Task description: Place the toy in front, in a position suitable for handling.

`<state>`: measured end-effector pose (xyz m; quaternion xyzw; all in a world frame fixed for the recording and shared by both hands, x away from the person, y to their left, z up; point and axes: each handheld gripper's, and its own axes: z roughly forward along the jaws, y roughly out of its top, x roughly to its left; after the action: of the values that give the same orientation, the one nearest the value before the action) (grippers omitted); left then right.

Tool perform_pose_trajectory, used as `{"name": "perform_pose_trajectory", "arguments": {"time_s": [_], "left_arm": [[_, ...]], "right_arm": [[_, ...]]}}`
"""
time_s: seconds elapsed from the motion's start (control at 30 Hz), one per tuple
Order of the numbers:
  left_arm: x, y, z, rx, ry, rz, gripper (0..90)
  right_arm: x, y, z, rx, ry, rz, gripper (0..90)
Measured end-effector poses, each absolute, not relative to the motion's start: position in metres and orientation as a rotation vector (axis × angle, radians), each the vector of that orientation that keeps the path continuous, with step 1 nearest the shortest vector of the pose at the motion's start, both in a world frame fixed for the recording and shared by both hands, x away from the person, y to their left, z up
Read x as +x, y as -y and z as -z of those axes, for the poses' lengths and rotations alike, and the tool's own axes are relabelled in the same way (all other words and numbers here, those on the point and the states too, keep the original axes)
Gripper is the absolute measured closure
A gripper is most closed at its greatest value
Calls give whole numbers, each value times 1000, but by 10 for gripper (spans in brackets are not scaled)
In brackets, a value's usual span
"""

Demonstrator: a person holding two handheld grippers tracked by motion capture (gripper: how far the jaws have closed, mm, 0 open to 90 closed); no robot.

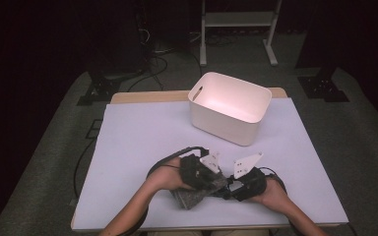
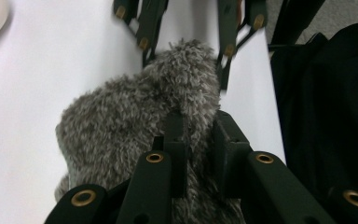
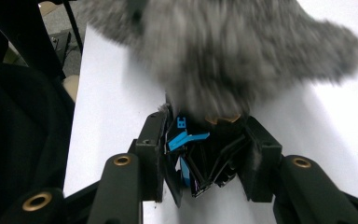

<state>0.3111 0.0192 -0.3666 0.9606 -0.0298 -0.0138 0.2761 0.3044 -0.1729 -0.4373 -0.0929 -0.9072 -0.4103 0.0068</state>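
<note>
Tabletop [image 1: 138, 132] first — white, with a white bin [image 1: 230, 108] standing at its far edge. Near the front edge lies a grey fuzzy cloth [image 1: 196, 194], between both hands. Left gripper [image 2: 199, 135] is clamped on a fold of that cloth. Right gripper [image 3: 205, 154] is closed on a small black-and-blue clip [image 3: 200, 161] — the cloth hangs just beyond it.
</note>
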Motion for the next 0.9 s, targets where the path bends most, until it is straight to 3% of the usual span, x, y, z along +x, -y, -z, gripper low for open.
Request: {"name": "perform_pose_trajectory", "arguments": {"time_s": [0.2, 0.4, 0.9], "left_arm": [[312, 3, 367, 2568, 110, 80, 777], [315, -4, 366, 2595, 93, 58, 785], [324, -97, 360, 2580, -153, -16, 782]], "right_arm": [[304, 174, 438, -302, 2827, 1292, 565], [304, 174, 438, -304, 2824, 1292, 565], [306, 174, 438, -288, 2825, 1294, 565]]}}
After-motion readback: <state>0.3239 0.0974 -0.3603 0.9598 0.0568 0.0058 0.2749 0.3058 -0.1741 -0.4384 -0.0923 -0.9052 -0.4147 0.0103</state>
